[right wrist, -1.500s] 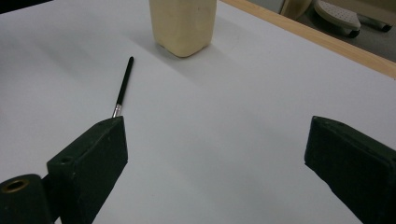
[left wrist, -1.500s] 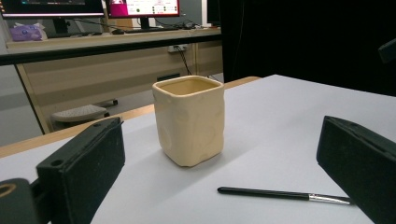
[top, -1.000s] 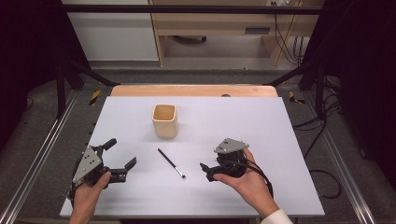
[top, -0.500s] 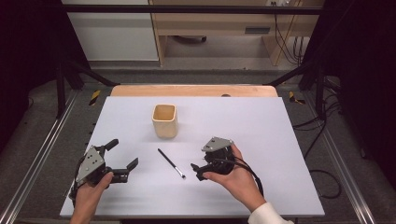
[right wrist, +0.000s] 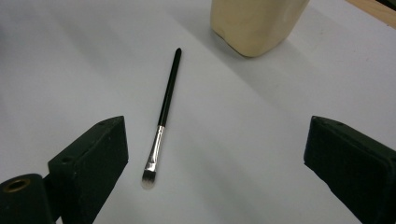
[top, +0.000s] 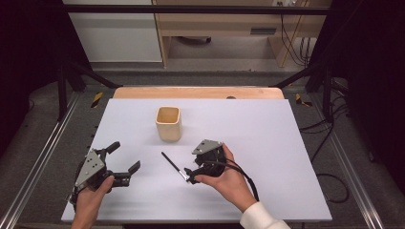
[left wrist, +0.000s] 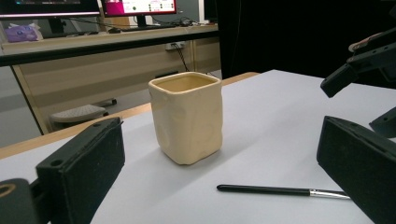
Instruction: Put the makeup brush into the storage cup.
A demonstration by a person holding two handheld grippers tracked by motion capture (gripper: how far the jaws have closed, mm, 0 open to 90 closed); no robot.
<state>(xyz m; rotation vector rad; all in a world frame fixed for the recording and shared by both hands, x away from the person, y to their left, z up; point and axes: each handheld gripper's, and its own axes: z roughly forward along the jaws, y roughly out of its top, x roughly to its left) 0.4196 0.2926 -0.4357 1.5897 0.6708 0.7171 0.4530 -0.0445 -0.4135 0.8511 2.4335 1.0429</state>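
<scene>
My right gripper (top: 190, 174) has just slid left across the tabletop (top: 267, 138), jaws wide over the bristle end of the brush (right wrist: 162, 121) lying near the cream cup (top: 168, 123), ready to pinch, while my left gripper (top: 125, 160) waits open.

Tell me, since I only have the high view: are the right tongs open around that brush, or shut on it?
Observer: Open. In the right gripper view, the right tongs stand wide apart and the brush lies flat between them, untouched.
Operator: Which end is nearest the tongs?
Observer: The bristle end. The black handle points toward the cream cup.
Operator: And the left tongs?
Observer: The left tongs are open too. They face the cup and hold nothing.
</scene>
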